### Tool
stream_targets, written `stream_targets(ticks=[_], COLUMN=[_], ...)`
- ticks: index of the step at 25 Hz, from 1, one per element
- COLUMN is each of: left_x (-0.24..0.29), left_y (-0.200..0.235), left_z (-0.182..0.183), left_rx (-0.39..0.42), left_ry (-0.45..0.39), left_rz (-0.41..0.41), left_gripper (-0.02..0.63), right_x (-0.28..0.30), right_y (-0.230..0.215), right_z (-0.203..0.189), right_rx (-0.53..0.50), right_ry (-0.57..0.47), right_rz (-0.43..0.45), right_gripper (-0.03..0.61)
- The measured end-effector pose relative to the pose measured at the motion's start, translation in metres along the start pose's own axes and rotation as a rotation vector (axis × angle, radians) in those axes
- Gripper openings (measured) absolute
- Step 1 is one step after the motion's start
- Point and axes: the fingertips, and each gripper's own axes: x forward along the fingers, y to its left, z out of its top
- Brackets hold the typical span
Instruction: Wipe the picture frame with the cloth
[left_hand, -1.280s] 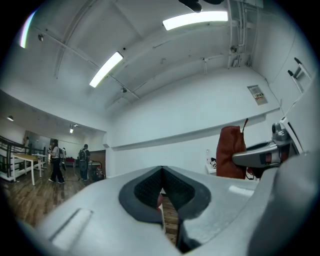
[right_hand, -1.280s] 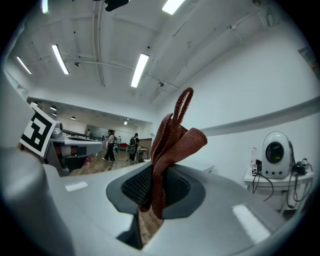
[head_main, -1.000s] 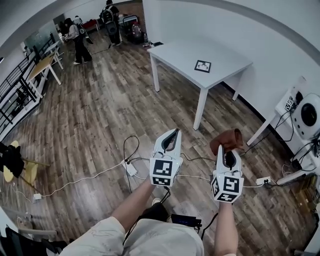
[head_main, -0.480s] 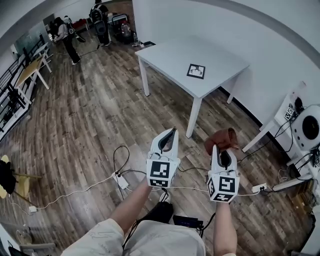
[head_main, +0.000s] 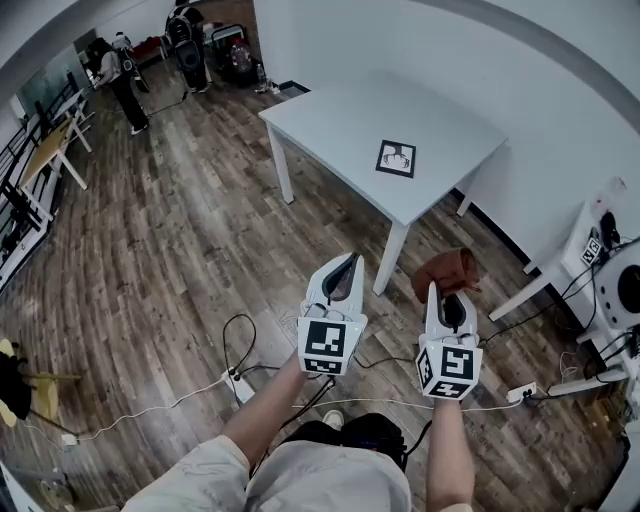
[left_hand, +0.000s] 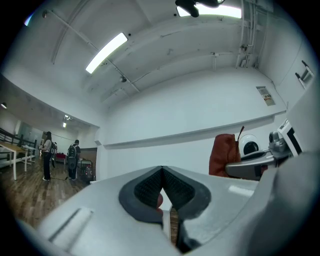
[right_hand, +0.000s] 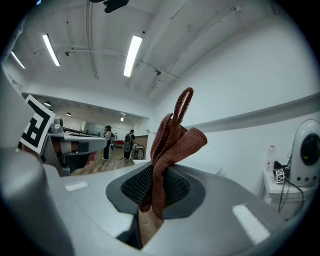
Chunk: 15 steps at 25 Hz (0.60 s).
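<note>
Head view shows the picture frame (head_main: 397, 158) lying flat on the far white table (head_main: 330, 115), well apart from both grippers. The right gripper (head_main: 444, 303) pinches the rust cloth (head_main: 447, 271); the left gripper (head_main: 345, 270) is closed on nothing. Best to step closer, then lay the cloth flat on the frame.

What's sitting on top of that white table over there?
Just one small dark-edged picture frame, lying flat on the table. Whatever lies directly beneath the tabletop is covered from this view.
</note>
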Motion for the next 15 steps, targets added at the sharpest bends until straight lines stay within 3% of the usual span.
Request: stream_targets(ticks=[8, 15], left_x=[0.063, 0.151], left_y=[0.022, 0.041], left_z=[-0.013, -0.036], left_rx=[-0.021, -0.008], left_ry=[0.010, 0.028], left_rz=[0.006, 0.039], left_gripper=[0.000, 0.000], right_x=[0.061, 0.152], right_y=[-0.020, -0.057], right_z=[-0.008, -0.021], right_rx=[-0.011, -0.007], right_ry=[0.013, 0.018], right_rz=[0.001, 0.035], right_gripper=[0.078, 0.078])
